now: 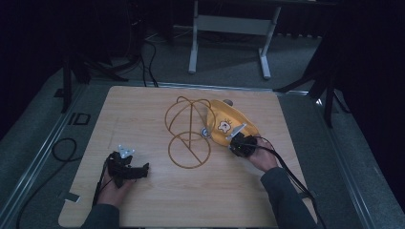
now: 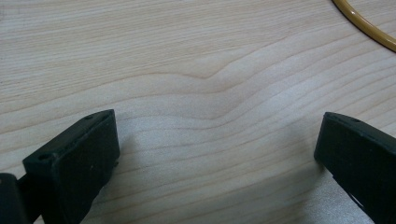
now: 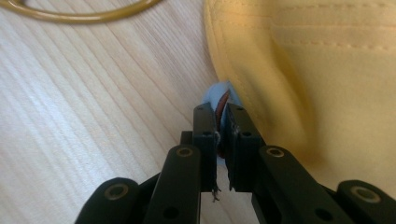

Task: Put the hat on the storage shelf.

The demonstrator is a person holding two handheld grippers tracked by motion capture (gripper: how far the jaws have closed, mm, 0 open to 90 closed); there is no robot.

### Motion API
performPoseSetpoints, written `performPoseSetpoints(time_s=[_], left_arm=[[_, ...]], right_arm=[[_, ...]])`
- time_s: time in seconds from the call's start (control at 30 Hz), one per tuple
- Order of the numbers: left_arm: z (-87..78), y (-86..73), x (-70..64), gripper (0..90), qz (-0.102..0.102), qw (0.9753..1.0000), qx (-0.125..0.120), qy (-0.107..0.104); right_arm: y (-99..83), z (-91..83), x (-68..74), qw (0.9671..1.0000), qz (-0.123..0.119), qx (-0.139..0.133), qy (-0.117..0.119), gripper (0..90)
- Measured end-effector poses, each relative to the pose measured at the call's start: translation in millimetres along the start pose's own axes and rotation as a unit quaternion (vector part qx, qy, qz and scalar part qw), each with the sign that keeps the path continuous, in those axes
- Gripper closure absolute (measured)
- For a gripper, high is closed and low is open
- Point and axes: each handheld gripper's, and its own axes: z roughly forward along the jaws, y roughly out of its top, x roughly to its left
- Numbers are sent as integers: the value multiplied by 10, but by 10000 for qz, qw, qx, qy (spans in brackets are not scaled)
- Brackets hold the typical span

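Right hand-held gripper is pinched on the yellow fabric cap's light blue tab near the tabletop's right edge; left hand-held gripper sits wide apart over bare wood.

No words or numbers can be read; the yellow cap bears a small cartoon figure.
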Motion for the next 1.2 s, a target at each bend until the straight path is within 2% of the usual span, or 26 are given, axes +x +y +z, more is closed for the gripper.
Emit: performPoseSetpoints(time_s=[0.27, 0.67, 1.0, 1.2], left_arm=[[-1, 0, 0, 2, 2, 10000, 5, -2], [1, 0, -2, 2, -17, 10000, -10, -3], [2, 1, -2, 2, -22, 10000, -17, -3], [3, 0, -2, 2, -19, 10000, -18, -1]], right_arm=[[52, -210, -69, 9996, 110, -250, 21, 840], [177, -550, -161, 9977, 160, -658, -92, 840], [266, -961, -204, 9926, 162, -1169, -301, 841], [266, -1178, -295, 9880, 386, -1423, -452, 841]])
